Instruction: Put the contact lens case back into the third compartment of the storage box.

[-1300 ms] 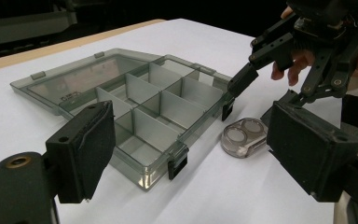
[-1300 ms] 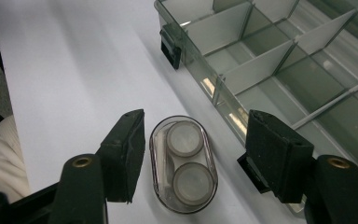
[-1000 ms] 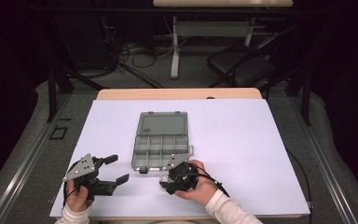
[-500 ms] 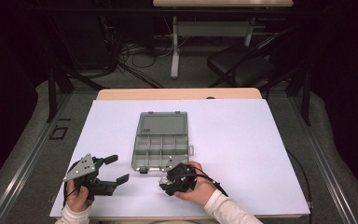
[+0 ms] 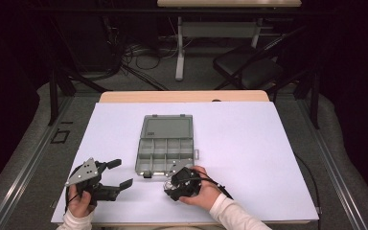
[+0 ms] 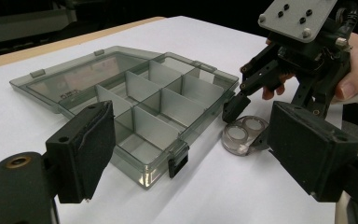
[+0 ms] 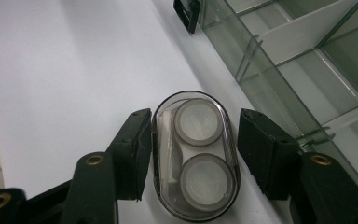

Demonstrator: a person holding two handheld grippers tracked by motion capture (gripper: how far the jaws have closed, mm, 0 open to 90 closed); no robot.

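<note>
On the near-left part of the white table (image 5: 268,143), the left gripper (image 5: 120,173) is held in the person's left hand (image 5: 79,203), its jaws spread wide with nothing between them, lifted beside the sheet's front edge. At the centre, a smoky transparent compartment box (image 5: 165,152) is laid open, its lid (image 5: 166,127) folded flat away from the person and its divided trays seen bare; a small black latch (image 6: 177,163) is seen on the near wall. Just off the box's near right corner, a small clear oval case (image 7: 195,156) with two round wells is seen lying flat on the table. It is straddled by the right gripper (image 7: 193,156), gripped in the right hand (image 5: 206,194): one jaw is set close against one long side of the case, the other stands slightly off the opposite side, so the tongs are released, not yet clenched.
</note>
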